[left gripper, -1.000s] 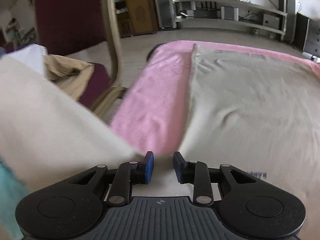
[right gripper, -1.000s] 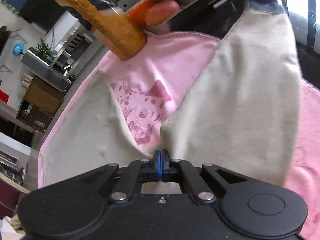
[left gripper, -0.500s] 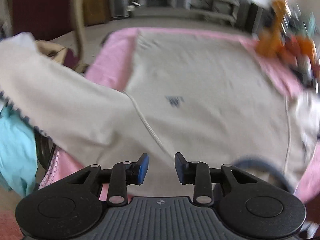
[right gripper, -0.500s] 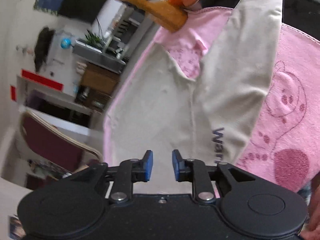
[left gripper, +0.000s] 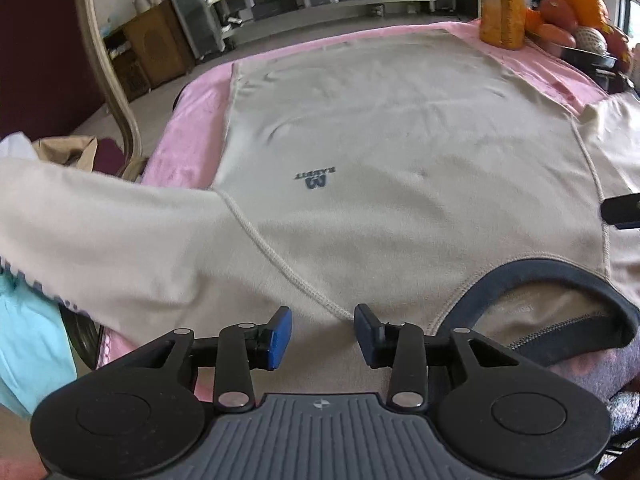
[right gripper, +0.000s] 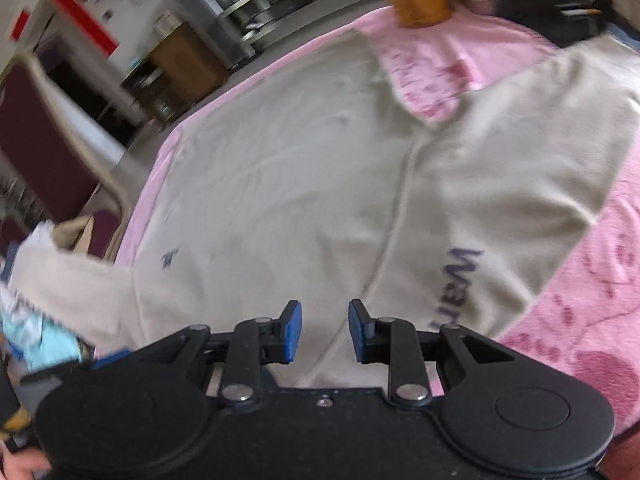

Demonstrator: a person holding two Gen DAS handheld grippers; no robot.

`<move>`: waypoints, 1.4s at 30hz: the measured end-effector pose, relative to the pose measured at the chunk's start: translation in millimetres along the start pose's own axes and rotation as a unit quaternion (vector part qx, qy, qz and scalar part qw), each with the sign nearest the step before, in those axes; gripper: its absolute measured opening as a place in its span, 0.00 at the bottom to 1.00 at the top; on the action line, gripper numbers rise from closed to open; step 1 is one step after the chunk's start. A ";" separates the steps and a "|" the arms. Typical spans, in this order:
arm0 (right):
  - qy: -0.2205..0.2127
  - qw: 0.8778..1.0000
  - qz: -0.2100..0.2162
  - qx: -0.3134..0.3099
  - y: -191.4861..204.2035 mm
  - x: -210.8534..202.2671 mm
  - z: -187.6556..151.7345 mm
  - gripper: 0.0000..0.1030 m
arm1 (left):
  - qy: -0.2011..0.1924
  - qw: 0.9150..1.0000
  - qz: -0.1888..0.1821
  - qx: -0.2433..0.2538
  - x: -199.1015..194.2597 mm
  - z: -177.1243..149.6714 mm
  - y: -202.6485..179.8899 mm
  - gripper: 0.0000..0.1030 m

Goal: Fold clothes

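- The beige sweatshirt (left gripper: 380,152) lies spread flat, front up, on the pink towel (left gripper: 188,140) that covers the worktop, with its dark collar (left gripper: 560,280) nearest you.
- Your left claw (left gripper: 323,330) has just been opening further; its jaws stand apart above the shoulder seam with nothing between them. Your right claw (right gripper: 325,330) has just let go and also stands open and empty, over the other shoulder.
- The step in hand looks like starting the first fold, so choose your grip points before closing.
- The left sleeve (left gripper: 100,232) hangs past the worktop edge. Pick it up near the cuff and lay it across the chest, or it will drag the body sideways.
- The right sleeve (right gripper: 540,168) lies angled out over the towel. Fold it inward the same way, so both sides match.
- Pinch only the sweatshirt; the towel beneath is soft and could easily come up with it.
- Keep your swings low and short on the far right: an orange bottle (left gripper: 502,4) and a fruit bowl (left gripper: 580,28) stand just past the hem corner.
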State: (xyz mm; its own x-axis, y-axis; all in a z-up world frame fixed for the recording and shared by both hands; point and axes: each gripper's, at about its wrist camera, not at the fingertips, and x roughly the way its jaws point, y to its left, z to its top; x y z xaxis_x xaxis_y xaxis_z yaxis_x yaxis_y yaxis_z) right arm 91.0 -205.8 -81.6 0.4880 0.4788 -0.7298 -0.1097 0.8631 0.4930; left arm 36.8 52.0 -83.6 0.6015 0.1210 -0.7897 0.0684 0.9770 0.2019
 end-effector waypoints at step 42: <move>-0.270 0.948 -0.098 0.139 -125.3 -119.3 110.7 0.25 | 0.027 0.997 -0.079 -0.007 -9.7 116.4 -98.5 0.34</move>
State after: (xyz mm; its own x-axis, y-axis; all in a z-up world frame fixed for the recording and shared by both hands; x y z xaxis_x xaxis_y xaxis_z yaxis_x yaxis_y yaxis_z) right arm 142.3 -388.9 -3.9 0.8559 0.0962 -0.5082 0.2248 0.8156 0.5331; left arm 116.9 -65.8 -28.4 0.5407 -0.0251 -0.8408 0.1468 0.9870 0.0650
